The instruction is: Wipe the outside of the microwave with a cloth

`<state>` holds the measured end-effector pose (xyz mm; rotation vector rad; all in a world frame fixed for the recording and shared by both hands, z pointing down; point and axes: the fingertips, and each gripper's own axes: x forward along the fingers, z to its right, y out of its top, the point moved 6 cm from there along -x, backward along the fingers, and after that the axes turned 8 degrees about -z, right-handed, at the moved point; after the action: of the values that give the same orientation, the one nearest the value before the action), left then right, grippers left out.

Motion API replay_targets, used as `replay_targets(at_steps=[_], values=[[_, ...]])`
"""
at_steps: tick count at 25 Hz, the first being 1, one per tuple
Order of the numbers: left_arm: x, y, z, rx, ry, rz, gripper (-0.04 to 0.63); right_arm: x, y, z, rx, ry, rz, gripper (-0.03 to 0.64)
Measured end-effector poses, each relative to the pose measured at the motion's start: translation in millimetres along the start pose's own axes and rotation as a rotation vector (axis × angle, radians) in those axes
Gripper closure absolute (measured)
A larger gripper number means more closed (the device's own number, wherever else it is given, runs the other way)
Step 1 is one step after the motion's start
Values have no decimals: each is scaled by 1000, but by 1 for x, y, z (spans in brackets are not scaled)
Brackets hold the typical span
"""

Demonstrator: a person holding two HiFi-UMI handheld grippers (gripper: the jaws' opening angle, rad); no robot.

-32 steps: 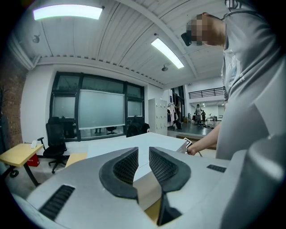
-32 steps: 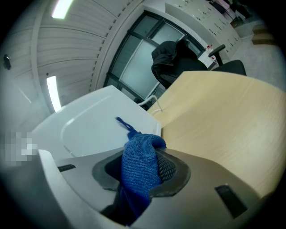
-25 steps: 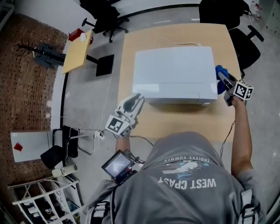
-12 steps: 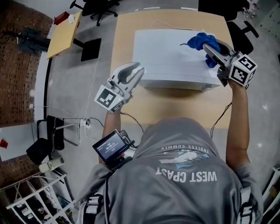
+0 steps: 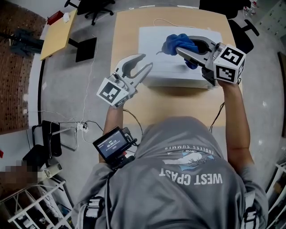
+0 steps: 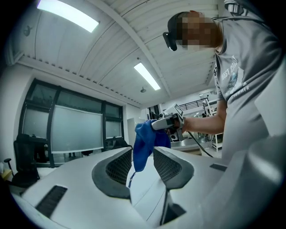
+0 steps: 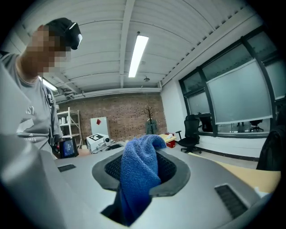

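The white microwave (image 5: 156, 60) stands on a wooden table (image 5: 134, 109). My right gripper (image 5: 182, 49) is shut on a blue cloth (image 5: 177, 43) and holds it over the microwave's top, right of the middle. In the right gripper view the cloth (image 7: 138, 174) hangs bunched between the jaws. My left gripper (image 5: 145, 63) hovers at the microwave's front left corner; its jaws are opening with nothing between them. Past those jaws, the left gripper view shows the cloth (image 6: 145, 143) and the right gripper (image 6: 166, 123) beyond them.
Black office chairs (image 5: 96, 5) stand behind the table, and a small yellow table (image 5: 56, 38) is at the far left. A white cable (image 5: 163, 23) lies behind the microwave. A small screen (image 5: 111, 145) hangs at the person's waist. Wire shelves (image 5: 40, 205) sit at the lower left.
The right gripper carried the cloth from the microwave's right side up over its top and leftward. The left gripper rose a little toward the front left corner and its jaws spread apart.
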<state>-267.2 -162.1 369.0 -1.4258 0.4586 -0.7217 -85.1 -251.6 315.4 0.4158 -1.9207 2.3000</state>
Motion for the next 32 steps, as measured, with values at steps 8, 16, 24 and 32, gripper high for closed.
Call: replay_targets(at_steps=[8, 16, 24, 32], values=[[7, -14, 10, 144, -112, -77, 324, 80, 0, -55, -136, 121, -236, 485], [-1, -30, 12, 305, -43, -116, 336, 124, -15, -73, -168, 104, -372, 476], [-21, -26, -6, 151, 112, -4, 537, 134, -12, -83, -233, -15, -311, 424], [-42, -33, -32, -8, 201, 80, 545, 106, -5, -81, -222, -127, -158, 400]])
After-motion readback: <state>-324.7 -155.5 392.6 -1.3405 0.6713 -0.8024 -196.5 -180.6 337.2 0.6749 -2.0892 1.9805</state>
